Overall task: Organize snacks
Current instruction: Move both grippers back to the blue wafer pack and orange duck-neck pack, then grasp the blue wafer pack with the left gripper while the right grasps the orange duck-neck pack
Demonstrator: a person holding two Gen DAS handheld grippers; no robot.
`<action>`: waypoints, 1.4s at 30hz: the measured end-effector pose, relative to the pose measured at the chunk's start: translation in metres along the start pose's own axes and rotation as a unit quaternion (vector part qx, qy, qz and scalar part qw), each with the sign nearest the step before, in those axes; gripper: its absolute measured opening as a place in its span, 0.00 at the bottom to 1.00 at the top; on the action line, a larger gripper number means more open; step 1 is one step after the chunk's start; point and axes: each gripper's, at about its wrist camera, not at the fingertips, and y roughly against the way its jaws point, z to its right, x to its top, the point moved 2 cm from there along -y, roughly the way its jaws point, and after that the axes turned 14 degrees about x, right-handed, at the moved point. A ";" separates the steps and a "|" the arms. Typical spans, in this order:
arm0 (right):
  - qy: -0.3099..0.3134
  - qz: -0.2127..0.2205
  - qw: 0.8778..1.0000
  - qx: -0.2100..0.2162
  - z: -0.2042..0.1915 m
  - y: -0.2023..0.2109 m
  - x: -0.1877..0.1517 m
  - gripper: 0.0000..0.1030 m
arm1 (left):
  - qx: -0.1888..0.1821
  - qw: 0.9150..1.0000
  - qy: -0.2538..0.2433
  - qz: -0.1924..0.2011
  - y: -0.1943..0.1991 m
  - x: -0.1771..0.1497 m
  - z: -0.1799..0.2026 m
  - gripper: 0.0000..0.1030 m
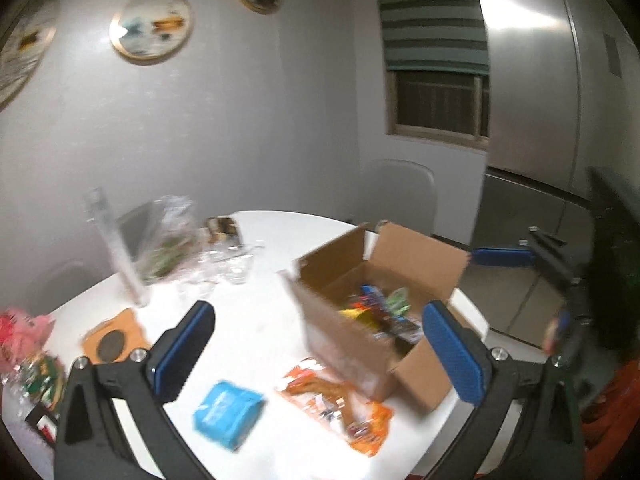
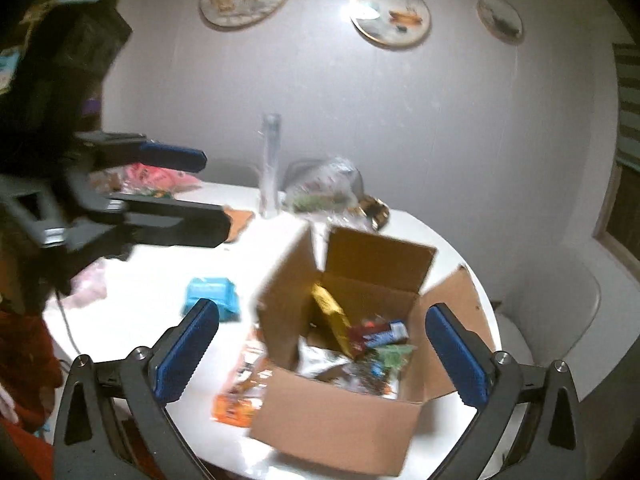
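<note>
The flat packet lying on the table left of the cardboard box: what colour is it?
Light blue. The packet shows best in the left wrist view.

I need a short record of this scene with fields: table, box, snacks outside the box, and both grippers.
table: white, round
box: open cardboard box on the table, flaps up, snack packs inside
outside the box: blue pack and orange pack on the table beside it
left gripper: open, empty, above the table
right gripper: open, empty, above the box
</note>
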 end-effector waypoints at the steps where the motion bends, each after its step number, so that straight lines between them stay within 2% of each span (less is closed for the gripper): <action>1: 0.005 0.005 1.000 0.006 -0.008 0.003 0.003 1.00 | 0.010 1.000 0.008 0.001 0.005 -0.006 -0.011 0.99; 5: 0.040 0.008 0.999 0.028 -0.052 0.004 0.011 1.00 | 0.056 0.998 0.027 0.001 0.011 -0.029 -0.043 0.99; 9: 0.076 -0.002 0.996 0.039 -0.094 -0.022 0.010 0.98 | 0.093 0.995 0.039 -0.021 0.002 -0.060 -0.068 0.99; 13: 0.075 -0.039 0.993 0.085 -0.120 -0.059 -0.003 0.77 | 0.097 0.992 0.045 -0.060 -0.024 -0.095 -0.085 0.99; 16: 0.045 -0.071 0.991 0.104 -0.126 -0.096 -0.020 0.71 | 0.093 0.991 0.050 -0.087 -0.048 -0.119 -0.091 0.99; 22: -0.024 -0.121 0.987 0.104 -0.115 -0.152 -0.066 0.70 | 0.072 0.985 0.041 -0.153 -0.107 -0.158 -0.089 0.99; 26: -0.046 -0.126 0.989 0.066 -0.104 -0.172 -0.088 0.70 | 0.060 0.981 0.037 -0.183 -0.145 -0.168 -0.086 0.99; 32: -0.083 -0.107 0.991 0.011 -0.088 -0.171 -0.103 0.69 | 0.041 0.979 0.025 -0.200 -0.182 -0.169 -0.085 0.99; 36: -0.089 -0.103 0.990 -0.034 -0.082 -0.167 -0.110 0.67 | 0.008 0.976 0.033 -0.215 -0.193 -0.173 -0.084 0.99; 38: -0.100 -0.102 0.989 -0.044 -0.078 -0.165 -0.113 0.67 | 0.006 0.975 0.027 -0.219 -0.193 -0.175 -0.082 0.94; 40: -0.100 -0.104 0.988 -0.055 -0.075 -0.164 -0.117 0.67 | 0.028 0.974 0.019 -0.222 -0.192 -0.177 -0.082 0.81; 42: -0.105 -0.103 0.987 -0.061 -0.071 -0.163 -0.120 0.67 | 0.029 0.974 0.030 -0.224 -0.188 -0.180 -0.084 0.75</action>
